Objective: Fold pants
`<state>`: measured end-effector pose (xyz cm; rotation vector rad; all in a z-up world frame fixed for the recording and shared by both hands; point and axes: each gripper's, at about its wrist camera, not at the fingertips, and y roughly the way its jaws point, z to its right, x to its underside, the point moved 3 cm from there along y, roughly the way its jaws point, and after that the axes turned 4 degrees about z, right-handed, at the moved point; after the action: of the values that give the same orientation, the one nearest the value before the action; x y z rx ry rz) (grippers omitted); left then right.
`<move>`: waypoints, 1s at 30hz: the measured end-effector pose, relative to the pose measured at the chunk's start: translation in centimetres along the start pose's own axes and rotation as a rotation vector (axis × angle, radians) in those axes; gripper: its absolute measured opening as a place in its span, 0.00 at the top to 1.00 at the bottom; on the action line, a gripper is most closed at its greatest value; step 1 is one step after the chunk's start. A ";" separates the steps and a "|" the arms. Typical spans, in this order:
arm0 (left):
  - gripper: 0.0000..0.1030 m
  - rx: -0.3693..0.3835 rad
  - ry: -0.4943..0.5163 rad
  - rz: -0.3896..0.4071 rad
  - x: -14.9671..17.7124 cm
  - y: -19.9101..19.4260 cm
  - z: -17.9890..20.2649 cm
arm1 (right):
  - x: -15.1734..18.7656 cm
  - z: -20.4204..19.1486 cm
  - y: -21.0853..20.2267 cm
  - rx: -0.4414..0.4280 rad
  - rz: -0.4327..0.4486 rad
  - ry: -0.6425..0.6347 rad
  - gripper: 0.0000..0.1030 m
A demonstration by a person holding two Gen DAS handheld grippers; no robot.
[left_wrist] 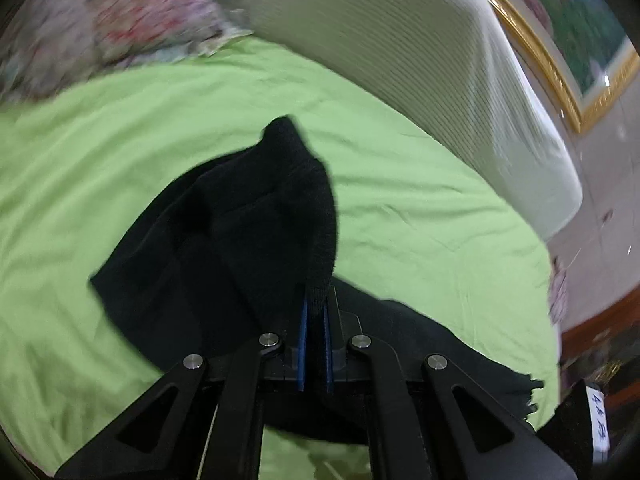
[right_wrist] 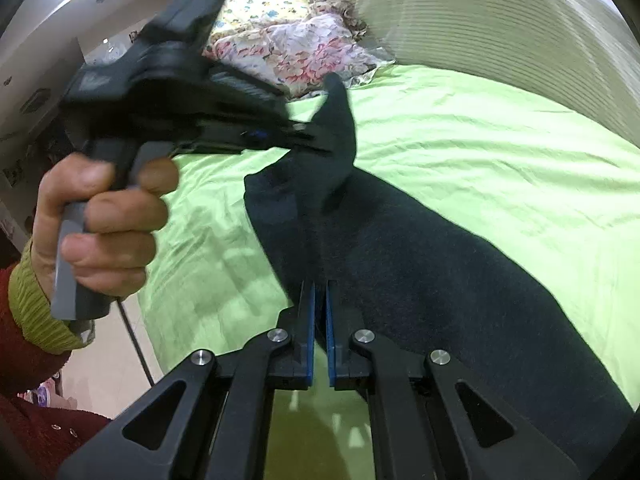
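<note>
The black pants (left_wrist: 240, 240) lie partly bunched on the green bed sheet (left_wrist: 120, 152). My left gripper (left_wrist: 315, 300) is shut on a ribbed edge of the pants, which stands up in a peak ahead of the fingers. In the right wrist view the pants (right_wrist: 420, 264) stretch from the lower right toward the middle. My right gripper (right_wrist: 320, 292) is shut on another edge of them. The left gripper (right_wrist: 316, 140) shows there too, held by a hand (right_wrist: 100, 220), its tips clamped on the raised pants corner.
A floral quilt (right_wrist: 296, 52) and a white ribbed headboard cushion (right_wrist: 480, 24) lie at the far side of the bed. A gold-framed picture (left_wrist: 560, 48) hangs on the wall. The bed's left edge drops to a tiled floor (right_wrist: 108, 364).
</note>
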<state>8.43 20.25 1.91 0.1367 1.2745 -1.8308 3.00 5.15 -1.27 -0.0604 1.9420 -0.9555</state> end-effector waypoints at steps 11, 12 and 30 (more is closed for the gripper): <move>0.95 0.037 -0.152 -0.013 3.7 1.0 -7.5 | 1.7 -0.4 2.7 0.027 -0.095 0.003 0.95; 0.95 0.038 -0.159 -0.013 3.6 1.1 -8.0 | 1.9 -0.6 2.8 0.021 -0.100 0.010 0.95; 0.45 -0.092 -0.236 0.038 2.9 -1.5 -12.5 | 2.2 1.0 0.0 -0.006 -0.024 0.173 0.61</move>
<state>1.00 28.69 -4.43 -0.1026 1.1787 -1.6967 2.54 3.62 -3.14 -0.0041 2.1070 -0.9990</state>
